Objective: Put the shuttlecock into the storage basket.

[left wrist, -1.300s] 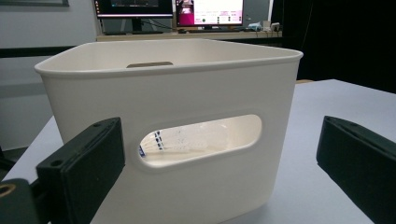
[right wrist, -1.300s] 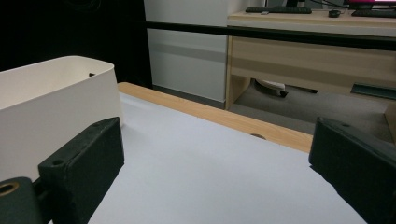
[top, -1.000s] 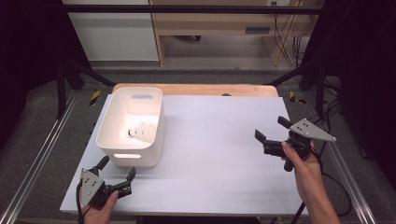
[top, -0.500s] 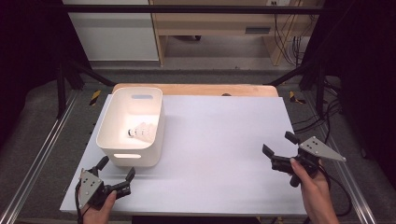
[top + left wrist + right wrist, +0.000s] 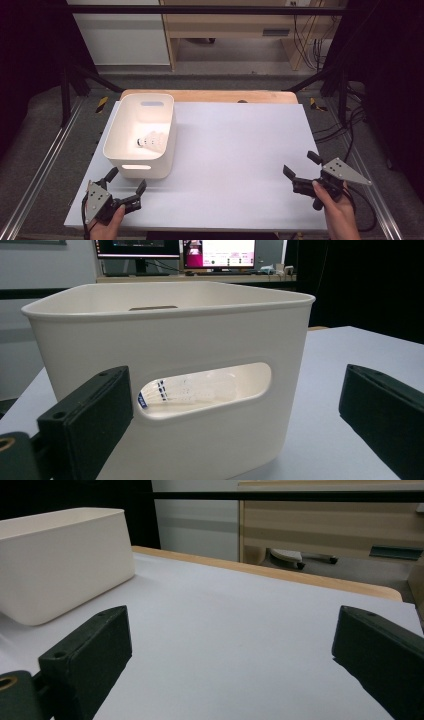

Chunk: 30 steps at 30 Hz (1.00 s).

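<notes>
A white plastic bin (image 5: 142,135) stands on the left of the white table top (image 5: 235,145). A white shuttlecock (image 5: 150,141) lies inside it. My left gripper (image 5: 127,180) is open at the near left corner, just in front of the bin's near wall, with nothing held. In the left gripper view, my gripper (image 5: 235,390) faces the bin (image 5: 170,330) up close, and the shuttlecock (image 5: 190,390) shows through the handle slot. My right gripper (image 5: 301,164) is open and empty near the front right edge. In the right gripper view, my gripper (image 5: 232,635) looks across bare table toward the bin (image 5: 60,555).
A wooden table edge (image 5: 210,95) shows behind the white sheet. Metal rails (image 5: 45,165) run along both sides of the table. Cables (image 5: 350,125) lie on the floor to the right, and a wooden desk (image 5: 240,25) stands beyond.
My right gripper has moved back toward the near edge of the table, a little to the right. The left gripper has stayed where it was.
</notes>
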Each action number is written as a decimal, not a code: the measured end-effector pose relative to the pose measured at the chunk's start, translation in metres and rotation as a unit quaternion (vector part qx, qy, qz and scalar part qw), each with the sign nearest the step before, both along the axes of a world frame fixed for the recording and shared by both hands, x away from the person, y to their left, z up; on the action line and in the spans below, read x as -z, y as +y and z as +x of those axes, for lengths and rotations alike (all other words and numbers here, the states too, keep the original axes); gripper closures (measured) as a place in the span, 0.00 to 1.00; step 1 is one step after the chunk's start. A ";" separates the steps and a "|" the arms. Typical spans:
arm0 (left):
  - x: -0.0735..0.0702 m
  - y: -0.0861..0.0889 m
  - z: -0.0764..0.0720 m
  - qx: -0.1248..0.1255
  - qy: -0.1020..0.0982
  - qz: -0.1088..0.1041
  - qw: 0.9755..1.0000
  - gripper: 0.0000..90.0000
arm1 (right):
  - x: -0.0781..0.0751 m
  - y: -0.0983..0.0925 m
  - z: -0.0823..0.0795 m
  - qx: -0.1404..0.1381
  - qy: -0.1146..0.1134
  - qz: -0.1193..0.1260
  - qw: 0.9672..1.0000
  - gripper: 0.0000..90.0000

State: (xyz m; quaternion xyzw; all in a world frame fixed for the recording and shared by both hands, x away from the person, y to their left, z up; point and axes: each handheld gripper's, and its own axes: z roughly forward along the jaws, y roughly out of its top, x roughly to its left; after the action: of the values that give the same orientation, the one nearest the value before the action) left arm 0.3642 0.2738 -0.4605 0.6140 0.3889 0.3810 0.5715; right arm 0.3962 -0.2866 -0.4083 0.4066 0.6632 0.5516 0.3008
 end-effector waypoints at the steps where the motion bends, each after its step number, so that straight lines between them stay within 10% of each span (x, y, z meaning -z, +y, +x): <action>1: 0.000 0.000 0.000 0.001 0.000 0.001 1.000 0.01 | 0.002 0.000 -0.001 0.001 0.001 0.000 1.000 0.03; 30: -0.001 -0.010 -0.002 0.021 0.001 0.005 1.000 0.01 | 0.043 0.010 -0.013 -0.023 0.017 -0.007 1.000 0.03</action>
State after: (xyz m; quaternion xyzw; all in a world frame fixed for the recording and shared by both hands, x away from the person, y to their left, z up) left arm 0.3622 0.2638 -0.4598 0.6256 0.3741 0.3703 0.5758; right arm 0.3833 -0.2768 -0.4512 0.3986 0.6810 0.5469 0.2797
